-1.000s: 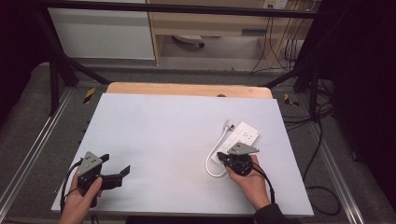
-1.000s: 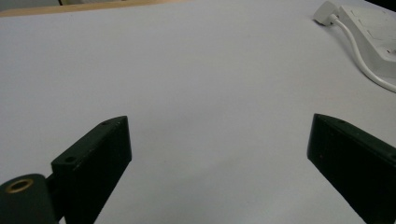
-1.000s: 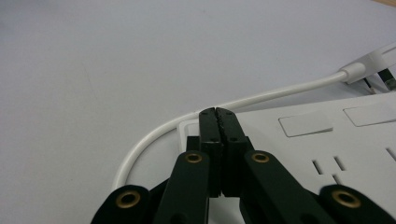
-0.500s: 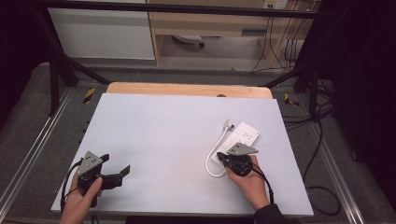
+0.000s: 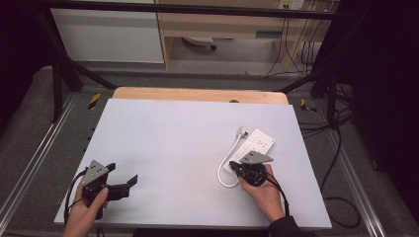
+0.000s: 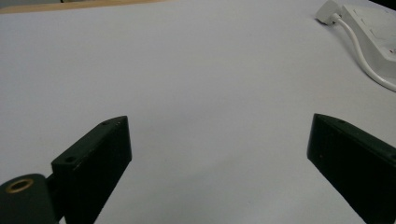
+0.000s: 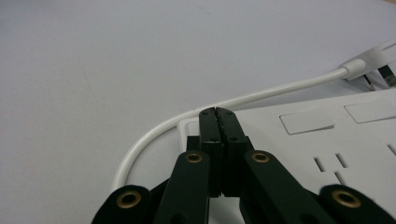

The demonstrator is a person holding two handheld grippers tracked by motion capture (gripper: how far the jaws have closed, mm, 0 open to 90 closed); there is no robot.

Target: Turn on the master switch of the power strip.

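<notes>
High view – power strip: the white power strip lies on the right half of the worktop, its white cable looping off the near end and running back up to a plug at the far corner.
High view – right tongs: the right tongs sit at the strip's near end, just beside the cable loop; the hand comes in from the bottom edge, forearm angled up and slightly left.
High view – left tongs: the left tongs rest low at the near left of the worktop, well apart from the strip, pointing right.
Left gripper view – state: jaws wide apart with bare worktop between them; the power strip and cable show far off at the upper right.
Right gripper view – state: jaws pressed together with nothing between them, tips over the near corner of the power strip, the cable curving just beyond them.
Right gripper view – pose: the tongs look held low and nearly level (whether the tips touch the plastic I cannot tell).
Step in hand: my reading is that the right tongs are lining up on the cable or the strip's corner.
Doing it well: open the jaws before advancing, straddle the cable squarely near the strip, and close gently (a round cord may roll out sideways).
Support: bringing the left tongs over to steady the strip would probably stop it sliding.
</notes>
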